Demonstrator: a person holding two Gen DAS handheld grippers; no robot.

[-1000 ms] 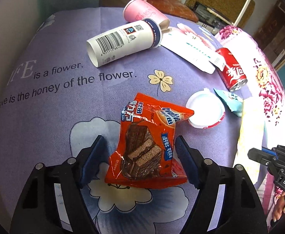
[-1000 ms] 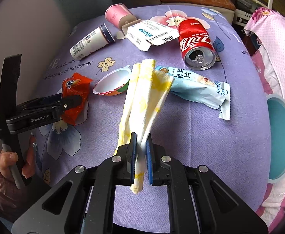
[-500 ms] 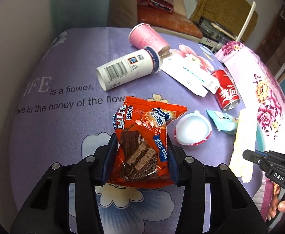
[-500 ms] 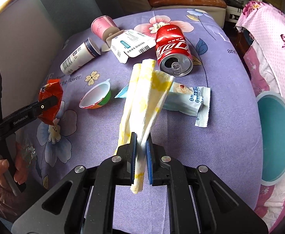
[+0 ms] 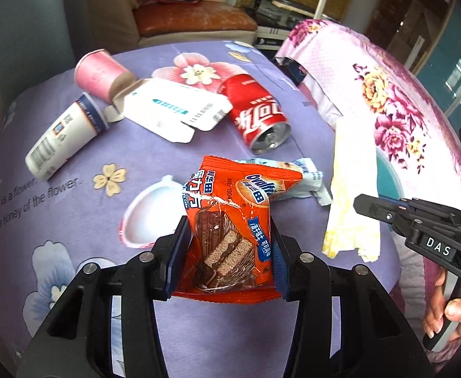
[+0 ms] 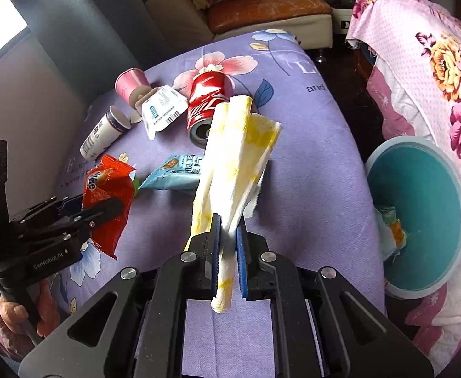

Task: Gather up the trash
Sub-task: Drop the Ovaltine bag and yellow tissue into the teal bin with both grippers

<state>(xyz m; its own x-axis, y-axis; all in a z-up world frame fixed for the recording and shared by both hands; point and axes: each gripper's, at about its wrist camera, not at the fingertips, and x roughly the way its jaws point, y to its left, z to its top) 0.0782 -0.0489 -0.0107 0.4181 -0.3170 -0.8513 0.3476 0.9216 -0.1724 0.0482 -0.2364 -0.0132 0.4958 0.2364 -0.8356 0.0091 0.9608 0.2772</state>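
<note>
The left gripper (image 5: 227, 252) had its blue pads pressed on both sides of an orange snack wrapper (image 5: 230, 220), pinching it low so that most of the packet stood free above the jaws, clear of the purple cloth (image 5: 73, 163). The right gripper (image 6: 229, 249) was clamped nearly flat on a folded yellow-and-white paper napkin (image 6: 233, 163), which fanned upward from the pinch with a short tail hanging below.

Both pieces were lifted, so the step in hand looked like carrying them to the teal bin (image 6: 419, 286), which sat low at the right edge of the cloth with some rubbish already inside. To do that well, each grip ought to be kept firm until the load hung over the bin's mouth (the wrapper is slick and light, and the napkin could drift sideways if let go early), and the two tools should arrive one after the other, not crowd the opening.

On the cloth lay a red can (image 5: 258, 116), a pale blue wrapper (image 6: 177, 173), a white cup lid (image 5: 151, 214), a flattened white carton (image 5: 180, 110), a pink cup (image 5: 98, 72) and a white cup (image 5: 63, 138).
</note>
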